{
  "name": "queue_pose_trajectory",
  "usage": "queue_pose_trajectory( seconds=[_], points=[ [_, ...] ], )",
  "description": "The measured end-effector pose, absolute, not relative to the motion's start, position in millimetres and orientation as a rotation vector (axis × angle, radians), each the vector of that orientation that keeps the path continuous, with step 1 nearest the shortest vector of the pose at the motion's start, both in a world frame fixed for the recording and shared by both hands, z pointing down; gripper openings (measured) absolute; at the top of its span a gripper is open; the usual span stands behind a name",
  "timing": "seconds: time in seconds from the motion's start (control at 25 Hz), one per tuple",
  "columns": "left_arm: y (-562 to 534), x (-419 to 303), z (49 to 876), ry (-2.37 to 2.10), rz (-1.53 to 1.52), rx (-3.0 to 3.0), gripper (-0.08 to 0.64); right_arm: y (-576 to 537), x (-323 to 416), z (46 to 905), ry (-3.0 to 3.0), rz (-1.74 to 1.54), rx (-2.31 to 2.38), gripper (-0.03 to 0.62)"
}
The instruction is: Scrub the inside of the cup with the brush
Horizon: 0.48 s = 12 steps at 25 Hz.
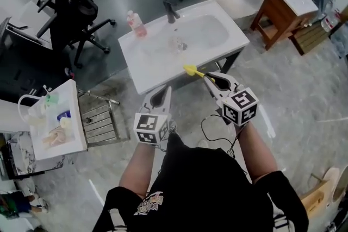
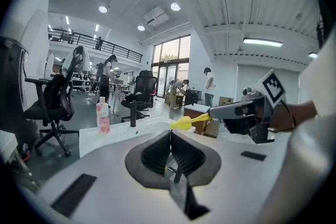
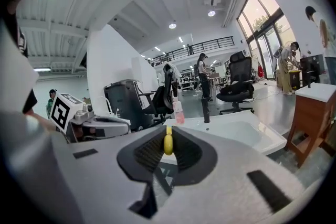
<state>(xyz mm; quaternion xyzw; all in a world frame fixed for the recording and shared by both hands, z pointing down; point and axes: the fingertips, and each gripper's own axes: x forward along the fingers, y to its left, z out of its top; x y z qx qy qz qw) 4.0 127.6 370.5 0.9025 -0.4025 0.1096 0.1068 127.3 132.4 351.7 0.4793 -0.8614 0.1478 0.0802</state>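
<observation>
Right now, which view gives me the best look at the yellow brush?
Left gripper view: the yellow brush shows side-on, head and handle sticking out of the right gripper. Head view shows it small, from above. Right gripper view sees it only end-on between its jaws.

yellow brush [image 1: 190,69] in right claw [image 1: 208,77]; clear cup [image 1: 178,44] in sink [image 1: 157,70]

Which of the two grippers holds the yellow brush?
The right gripper: its jaws are shut on the handle of the brush, whose yellow head sticks out ahead of them. The left gripper is also shut, but holds nothing.
</observation>
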Motion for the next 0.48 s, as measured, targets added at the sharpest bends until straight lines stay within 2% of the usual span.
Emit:
queue_pose_trajectory(
  seconds=[0.48],
  points=[
    [193,11,373,-1.352,0.400,2.606,0.006,176,141,349,-2.670,0.452,1.331,0.037]
  ],
)
